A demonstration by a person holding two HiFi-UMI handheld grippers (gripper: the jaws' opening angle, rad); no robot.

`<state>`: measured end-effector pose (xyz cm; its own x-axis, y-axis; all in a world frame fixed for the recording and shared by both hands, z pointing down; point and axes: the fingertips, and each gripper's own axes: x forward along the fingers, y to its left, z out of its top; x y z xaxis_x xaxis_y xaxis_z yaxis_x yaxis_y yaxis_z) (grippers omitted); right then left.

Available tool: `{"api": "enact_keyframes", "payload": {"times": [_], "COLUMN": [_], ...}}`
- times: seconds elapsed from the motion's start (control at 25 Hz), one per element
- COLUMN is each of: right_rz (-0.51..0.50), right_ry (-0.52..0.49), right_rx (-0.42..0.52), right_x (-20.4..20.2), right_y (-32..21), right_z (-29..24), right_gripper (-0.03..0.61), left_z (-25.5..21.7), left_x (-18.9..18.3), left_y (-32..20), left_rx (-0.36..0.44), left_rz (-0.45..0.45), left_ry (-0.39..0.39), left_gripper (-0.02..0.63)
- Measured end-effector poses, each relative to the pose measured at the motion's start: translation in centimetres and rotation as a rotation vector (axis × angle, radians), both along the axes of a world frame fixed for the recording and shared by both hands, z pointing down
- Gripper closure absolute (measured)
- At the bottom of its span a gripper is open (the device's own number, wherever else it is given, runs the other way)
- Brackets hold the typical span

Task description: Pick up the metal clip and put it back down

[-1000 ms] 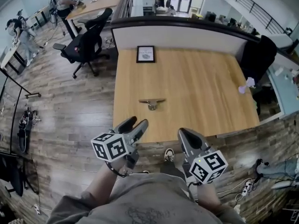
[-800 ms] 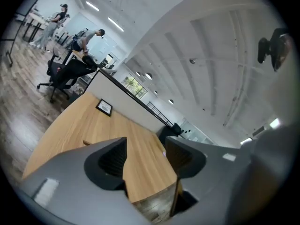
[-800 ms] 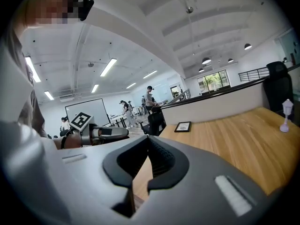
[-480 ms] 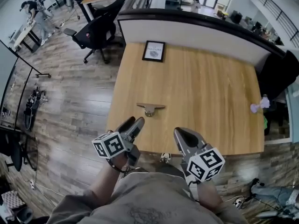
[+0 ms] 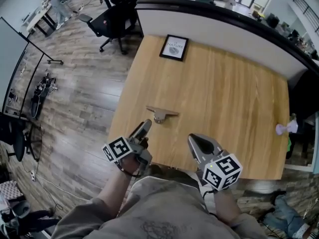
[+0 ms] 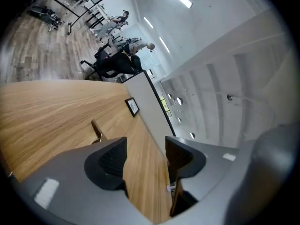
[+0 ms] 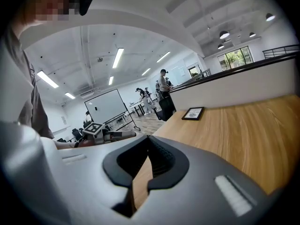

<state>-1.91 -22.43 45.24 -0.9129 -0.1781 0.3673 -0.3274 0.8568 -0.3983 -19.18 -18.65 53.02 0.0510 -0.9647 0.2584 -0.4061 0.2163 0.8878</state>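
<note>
Since a second ago my view has swung, so the bench [image 5: 224,98] now lies on a slant, and the left gripper [image 5: 144,126] has come forward over its near edge, closer to the metal clip [image 5: 160,114]. The wide wooden bench fills the middle of the head view, with plank flooring to its left and a black office chair [image 5: 117,21] beyond its far corner. The left gripper [image 6: 145,142] is released, its jaws standing apart with only bare wood showing between them. The right gripper [image 5: 196,139] hovers at the bench's near edge, to the right of the left one; in its own view the right gripper [image 7: 147,138] is clenched, pads meeting at the tips with nothing caught in them. A black-framed picture [image 5: 174,47] lies flat near the far edge, visible from both grippers [image 6: 132,106] [image 7: 193,113]. The clip lies on the bench just ahead of the left gripper, not touching it; in the left gripper view the clip [image 6: 97,130] shows just above the left jaw.
</note>
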Motion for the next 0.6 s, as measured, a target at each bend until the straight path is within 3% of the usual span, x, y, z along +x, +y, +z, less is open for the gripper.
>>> {"api": "enact_keyframes", "payload": {"times": [0.16,0.6], "right_rz": [-0.017,0.062], "right_ry": [0.015,0.056], "right_rx": [-0.018,-0.043], "right_x": [-0.2,-0.4], "right_y": [-1.1,-3.9], "right_z": [1.5,5.7], "right_gripper": [0.569,0.569], "left_z": [2.6,10.7], "left_x": [0.2,0.3], "left_y": [-0.8,-3.3], "left_rx": [-0.013,-0.071], "left_rz": [-0.022,-0.017], "left_ry": [0.064,0.199], "left_gripper": [0.373,0.407]}}
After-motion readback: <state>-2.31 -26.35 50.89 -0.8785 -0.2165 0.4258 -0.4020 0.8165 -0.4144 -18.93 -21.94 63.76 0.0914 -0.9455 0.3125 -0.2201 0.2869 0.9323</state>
